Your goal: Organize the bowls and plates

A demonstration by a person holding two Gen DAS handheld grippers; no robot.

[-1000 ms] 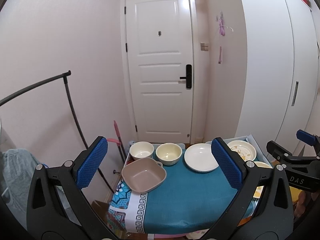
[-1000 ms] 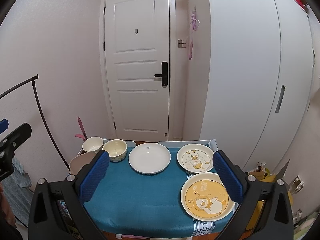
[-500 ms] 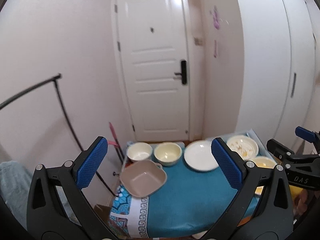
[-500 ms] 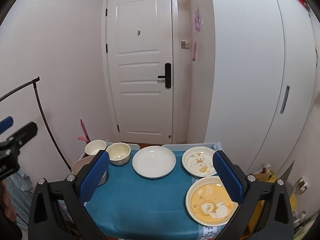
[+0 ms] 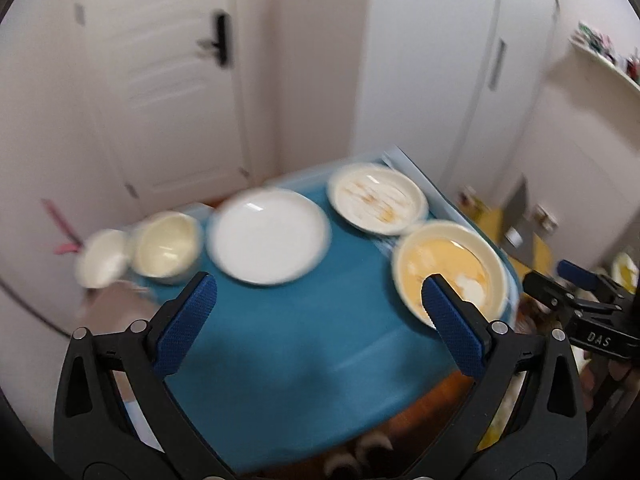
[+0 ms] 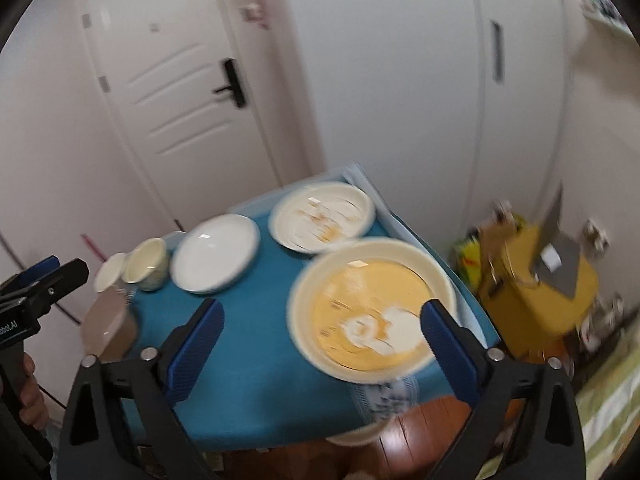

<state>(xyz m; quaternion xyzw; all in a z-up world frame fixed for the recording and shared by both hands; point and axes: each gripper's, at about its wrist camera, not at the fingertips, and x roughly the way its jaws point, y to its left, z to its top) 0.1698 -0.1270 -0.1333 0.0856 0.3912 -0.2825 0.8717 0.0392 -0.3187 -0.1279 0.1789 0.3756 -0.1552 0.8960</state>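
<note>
A table under a blue cloth [image 5: 280, 340] carries a plain white plate [image 5: 268, 236], a cream plate with an orange drawing [image 5: 376, 204], a yellow plate [image 5: 448, 268], a cream bowl [image 5: 166, 244] and a white bowl [image 5: 102, 258]. A brown square bowl [image 6: 106, 312] sits at the left edge. My left gripper [image 5: 316, 284] hangs open over the bare cloth with nothing in it. My right gripper [image 6: 323, 305] hovers over the yellow plate [image 6: 360, 292]. Its jaws are closing, wide apart, and the pads do not touch the plate. Both views are blurred.
A white door [image 6: 168, 80] and tall wardrobe doors [image 6: 400, 80] stand behind the table. A yellow box [image 6: 536, 292] with clutter sits on the floor to the right. Wooden floor [image 6: 420, 432] shows below the table's near edge. A wall shelf [image 5: 600, 60] is on the far right.
Both grippers have dropped and tipped down toward the table, swinging right, so the dishes fill more of each view. The right jaws have narrowed slightly.
</note>
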